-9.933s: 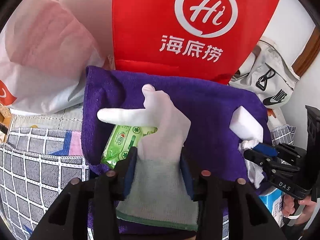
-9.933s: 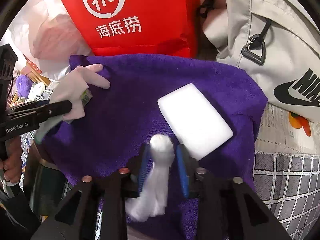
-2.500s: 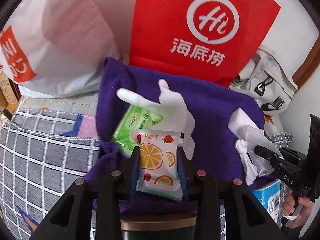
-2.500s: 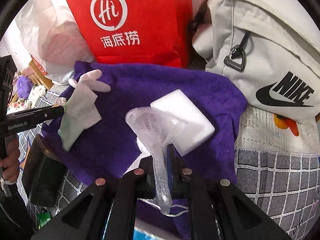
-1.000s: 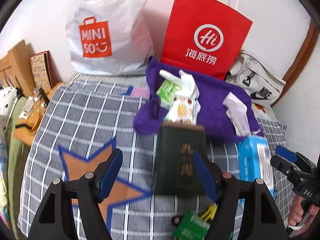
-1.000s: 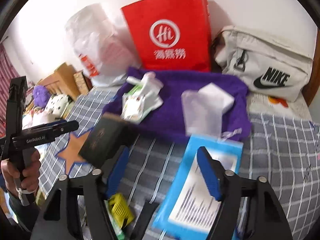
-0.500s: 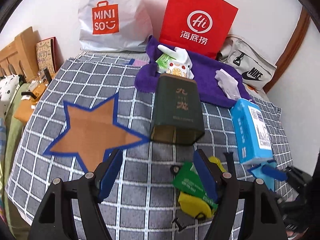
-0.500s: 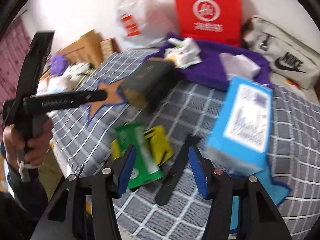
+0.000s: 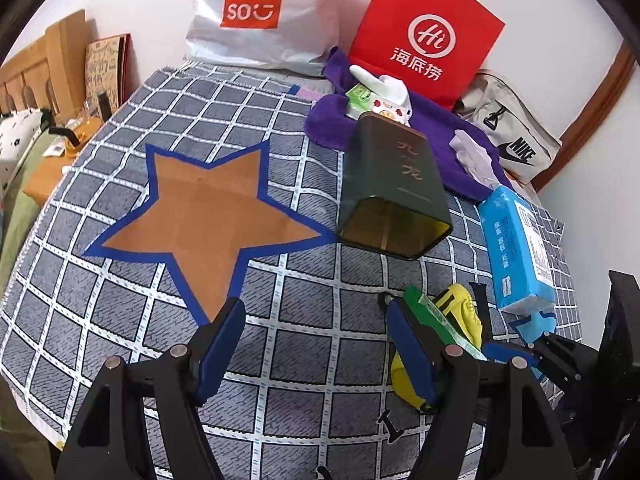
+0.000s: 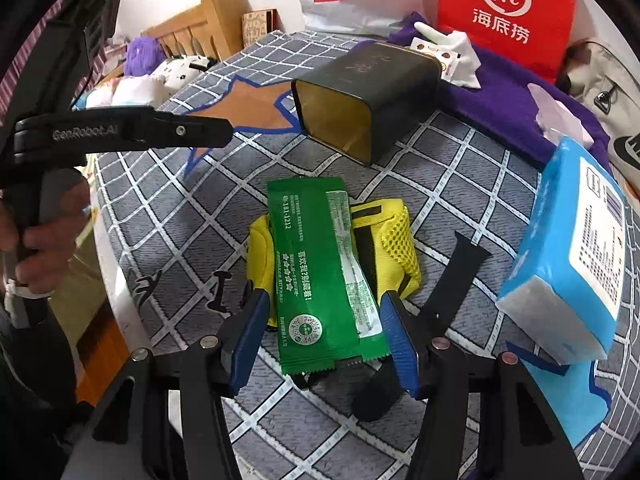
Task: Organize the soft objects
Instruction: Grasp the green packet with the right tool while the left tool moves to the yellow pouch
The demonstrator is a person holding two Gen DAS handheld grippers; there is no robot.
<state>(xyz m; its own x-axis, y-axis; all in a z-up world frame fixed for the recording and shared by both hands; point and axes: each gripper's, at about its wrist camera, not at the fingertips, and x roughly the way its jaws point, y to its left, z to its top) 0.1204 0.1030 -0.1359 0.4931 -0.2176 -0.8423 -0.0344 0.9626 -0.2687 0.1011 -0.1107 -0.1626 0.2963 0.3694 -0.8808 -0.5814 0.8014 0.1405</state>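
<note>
A purple towel (image 9: 436, 120) lies at the back of the checked bed. On it lie a white glove (image 9: 384, 84), wipe packets (image 9: 384, 109) and a crumpled plastic bag (image 9: 472, 156). My right gripper (image 10: 320, 328) is open, its jaws on either side of a green packet (image 10: 320, 264) lying on a yellow mesh item (image 10: 394, 240). My left gripper (image 9: 316, 344) is open and empty above the bed's near part. The green packet (image 9: 436, 316) and the yellow item (image 9: 464, 308) lie by its right finger.
A dark green tin (image 9: 392, 188) lies on its side mid-bed. A blue tissue pack (image 9: 516, 248) sits at the right, a black strap (image 10: 452, 276) beside the yellow item. A red bag (image 9: 424, 32), a Miniso bag (image 9: 256, 12) and a Nike bag (image 9: 508, 140) stand behind.
Both grippers released their soft items on the towel and pulled back toward the near edge, open. The right gripper has dropped down over the green packet.
</note>
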